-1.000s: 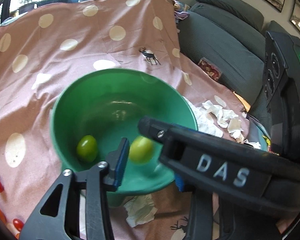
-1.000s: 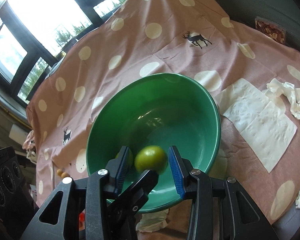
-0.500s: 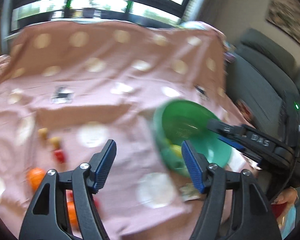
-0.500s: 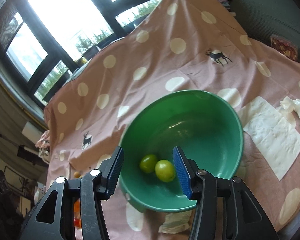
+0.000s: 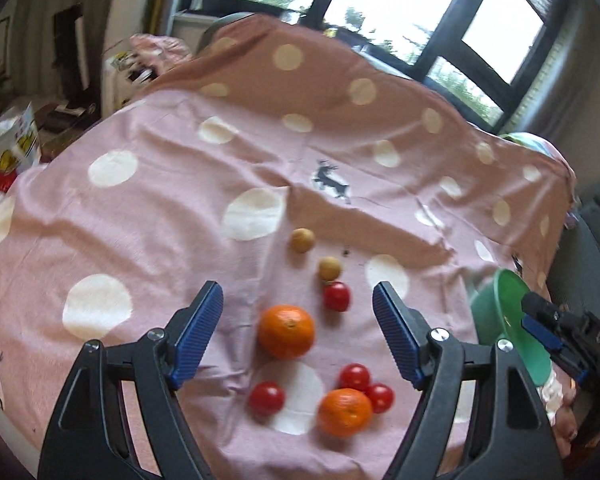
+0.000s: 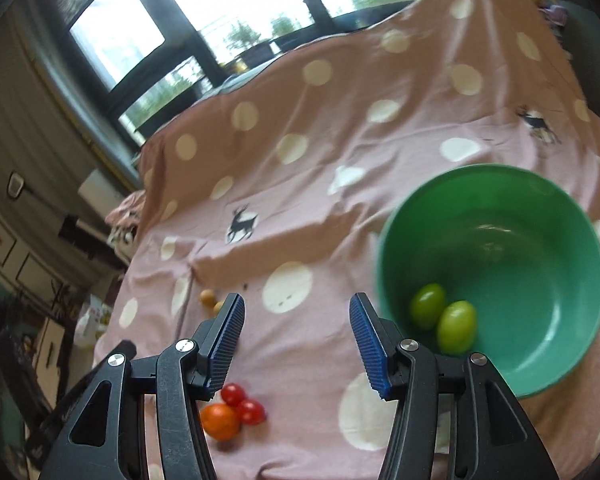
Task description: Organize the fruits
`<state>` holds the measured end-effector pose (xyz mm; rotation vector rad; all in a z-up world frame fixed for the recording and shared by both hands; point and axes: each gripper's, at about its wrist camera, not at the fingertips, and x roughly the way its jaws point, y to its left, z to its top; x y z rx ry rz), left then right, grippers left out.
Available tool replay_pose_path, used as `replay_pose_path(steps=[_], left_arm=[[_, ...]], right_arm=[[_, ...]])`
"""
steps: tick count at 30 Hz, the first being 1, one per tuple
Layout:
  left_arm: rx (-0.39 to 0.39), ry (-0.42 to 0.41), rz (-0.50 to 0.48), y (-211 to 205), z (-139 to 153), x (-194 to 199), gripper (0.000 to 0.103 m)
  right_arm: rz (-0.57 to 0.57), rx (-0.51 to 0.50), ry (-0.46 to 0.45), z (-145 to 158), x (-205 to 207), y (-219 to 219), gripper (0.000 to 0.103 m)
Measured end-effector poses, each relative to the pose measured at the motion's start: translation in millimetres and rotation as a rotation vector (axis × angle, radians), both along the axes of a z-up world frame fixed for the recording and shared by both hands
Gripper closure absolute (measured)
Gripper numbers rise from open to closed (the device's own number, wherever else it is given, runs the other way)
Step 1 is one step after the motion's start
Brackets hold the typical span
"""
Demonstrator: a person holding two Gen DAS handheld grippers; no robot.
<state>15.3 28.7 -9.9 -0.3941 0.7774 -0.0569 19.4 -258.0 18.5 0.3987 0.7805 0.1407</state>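
Fruits lie in 2 groups on the pink dotted cloth (image 5: 172,216). Left gripper (image 5: 298,334) has jaws spread wide and opening, nothing pinched; the cloth and fruit show thru the gap. Big orange (image 5: 286,331) sits btwn its blue pads, below them on the cloth, w/ 1 red tomato (image 5: 336,296) just past it toward the right pad. Beyond that, 2 small tan fruits (image 5: 303,240) in a row, further from the claw. Nearer the claw base: 2nd orange (image 5: 344,412), touching 2 tomatoes (image 5: 354,377) above it, plus 1 more tomato (image 5: 266,398) off to its left. Green bowl (image 5: 512,332) is at far right of the left claw, seen edge-on, w/ the other claw's tip in front of it.

Right gripper (image 6: 297,336) also stands apart, about half spread, nothing btwn the pads, only bare cloth. The bowl (image 6: 540,364) is just right of its right pad, holding 2 green fruits (image 6: 456,327) that touch each other, low on the near side. Left-below its left pad: the orange + 2 tomatoes cluster (image 6: 236,408).
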Motion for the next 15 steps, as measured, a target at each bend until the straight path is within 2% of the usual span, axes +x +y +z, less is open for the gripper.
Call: replay_pose_path(steps=[4,8,15], left_arm=[[0.027,0.029,0.056,12.6,-8.4,4.1,0.025],[0.025,0.046,0.093,22.5,-11.6,4.9,0.025],[0.051,0.073,0.136,29.6,-17.6,5.3,0.025]], right_arm=[[0.033,-0.073,0.023,-14.0,9.9,31.9,0.048],[0.08,-0.188,0.073,-38.5,22.9,61.9,0.048],[0.042,-0.351,0.262,-97.0,53.2,74.9,0.048]])
